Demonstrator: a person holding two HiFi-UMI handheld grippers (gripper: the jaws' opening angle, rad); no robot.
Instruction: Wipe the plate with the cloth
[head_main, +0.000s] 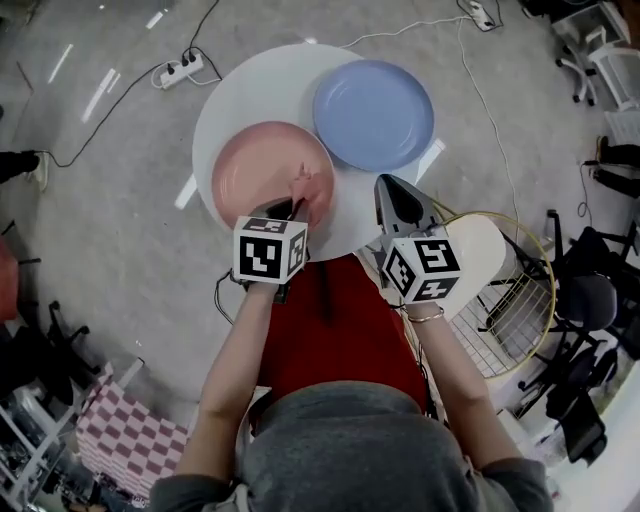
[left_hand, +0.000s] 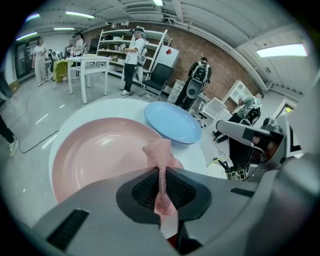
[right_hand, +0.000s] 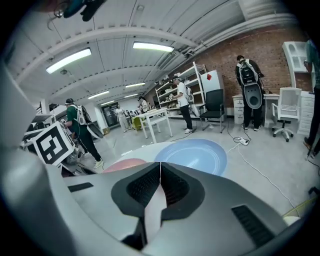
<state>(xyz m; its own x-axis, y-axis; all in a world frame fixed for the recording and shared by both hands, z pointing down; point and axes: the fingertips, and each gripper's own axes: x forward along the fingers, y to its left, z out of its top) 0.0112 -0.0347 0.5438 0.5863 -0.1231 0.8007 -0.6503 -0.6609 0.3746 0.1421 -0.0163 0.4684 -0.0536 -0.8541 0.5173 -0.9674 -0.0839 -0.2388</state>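
A pink plate (head_main: 262, 170) lies on the near left of the round white table (head_main: 240, 95), with a blue plate (head_main: 373, 112) behind it to the right, overlapping its rim. My left gripper (head_main: 292, 208) is shut on a pink mesh cloth (left_hand: 161, 165), which hangs over the pink plate's (left_hand: 95, 155) near right rim. In the head view the cloth (head_main: 308, 188) bunches just past the jaws. My right gripper (head_main: 399, 199) is shut and empty, hovering at the table's near right edge, beside the blue plate (right_hand: 192, 154).
A wire basket (head_main: 520, 300) stands on the floor to my right. A power strip (head_main: 180, 70) and cables lie on the floor behind the table. Office chairs (head_main: 585, 290) stand at the right. People (left_hand: 132, 55) and shelves stand further off in the room.
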